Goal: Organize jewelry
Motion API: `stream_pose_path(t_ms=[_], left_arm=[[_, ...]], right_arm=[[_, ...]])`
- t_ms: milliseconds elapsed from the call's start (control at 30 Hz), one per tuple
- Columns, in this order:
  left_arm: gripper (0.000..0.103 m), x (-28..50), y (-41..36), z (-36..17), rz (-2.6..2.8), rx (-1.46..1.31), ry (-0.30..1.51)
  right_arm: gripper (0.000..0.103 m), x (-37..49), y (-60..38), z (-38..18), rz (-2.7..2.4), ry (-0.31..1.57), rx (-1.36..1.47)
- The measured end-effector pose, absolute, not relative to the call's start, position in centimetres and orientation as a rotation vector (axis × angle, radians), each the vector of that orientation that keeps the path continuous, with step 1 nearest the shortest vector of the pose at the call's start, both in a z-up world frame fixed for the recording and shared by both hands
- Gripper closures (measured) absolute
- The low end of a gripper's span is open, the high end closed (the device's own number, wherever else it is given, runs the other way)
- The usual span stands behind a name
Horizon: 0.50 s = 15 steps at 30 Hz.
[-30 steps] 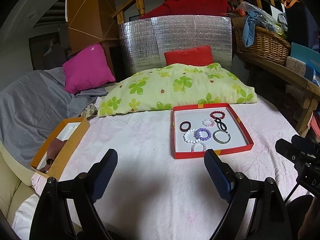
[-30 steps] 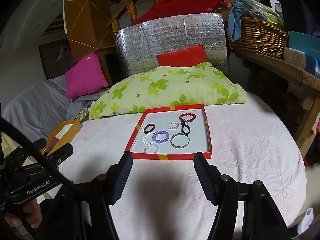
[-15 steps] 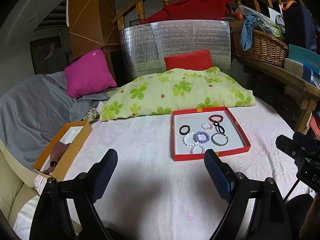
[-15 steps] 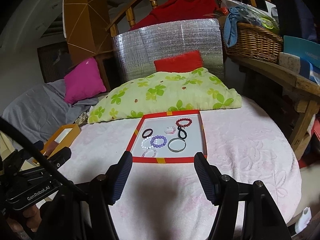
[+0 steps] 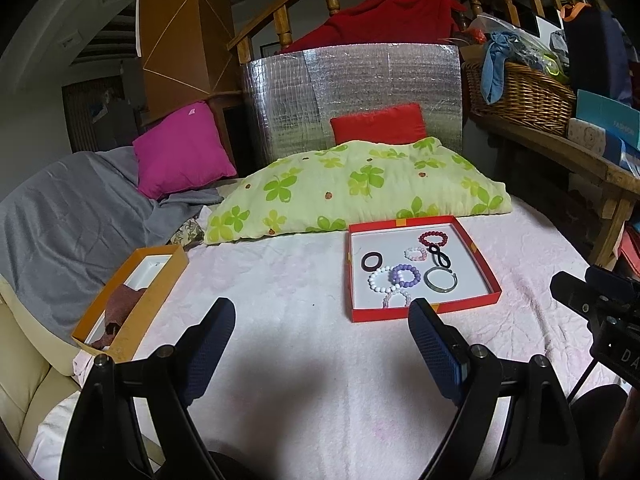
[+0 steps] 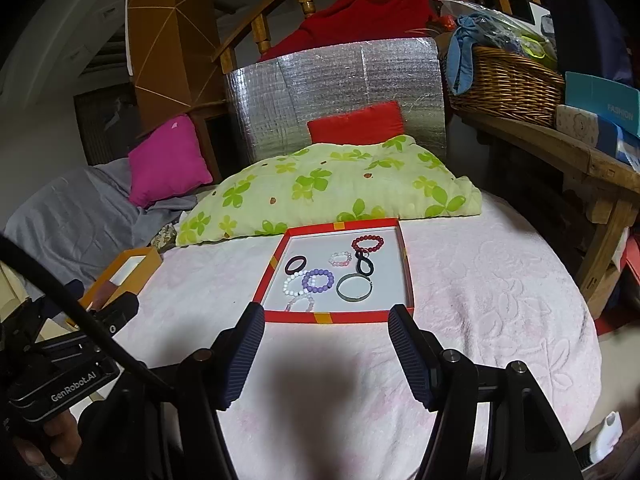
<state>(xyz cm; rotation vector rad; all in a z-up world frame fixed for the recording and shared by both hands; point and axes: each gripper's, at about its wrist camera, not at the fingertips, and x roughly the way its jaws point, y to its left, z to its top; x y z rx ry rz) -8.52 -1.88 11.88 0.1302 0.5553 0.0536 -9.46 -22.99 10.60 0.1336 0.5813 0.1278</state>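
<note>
- Jewelry sits gathered in the shallow red cardboard tray (image 6: 405,264) with its white floor, which rests on the pink quilted bed cover (image 6: 492,300); the low rim keeps the loose pieces from rolling into the soft fabric.
- Inside, we see a dark red beaded bracelet (image 6: 367,243) at the far side, a purple beaded bracelet (image 6: 318,281) overlapping a white beaded bracelet (image 6: 294,284), a grey metal bangle (image 6: 354,287) lying flat, and a dark brown hair band (image 6: 295,265) at the left; a pale beaded ring near the front rim is too faint to describe.
- Nothing has been sorted yet, we judge, since every piece lies in that one tray.
- Well apart to the left lies the long orange cardboard box (image 5: 132,300) with a white lining and a brown cloth inside; we take it as the likely destination.
- Our right hand-held gripper (image 6: 326,344) hovers just short of the tray's near rim, its fingers spread wide and empty, lined up for a first pick.
- Our left hand-held gripper (image 5: 320,334) hangs over bare cover between box and tray, likewise spread and holding nothing.
- Behind the tray lies a yellow-green floral pillow (image 5: 360,192).
</note>
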Motion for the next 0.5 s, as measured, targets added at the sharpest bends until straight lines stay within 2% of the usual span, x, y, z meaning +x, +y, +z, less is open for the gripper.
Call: stream_pose_path(t_ms=[500], left_arm=[[0.014,-8.41,-1.44,11.64,0.053,0.121,0.565]], right_arm=[[0.035,-9.35,-22.74,10.29,0.131,0.593,0.125]])
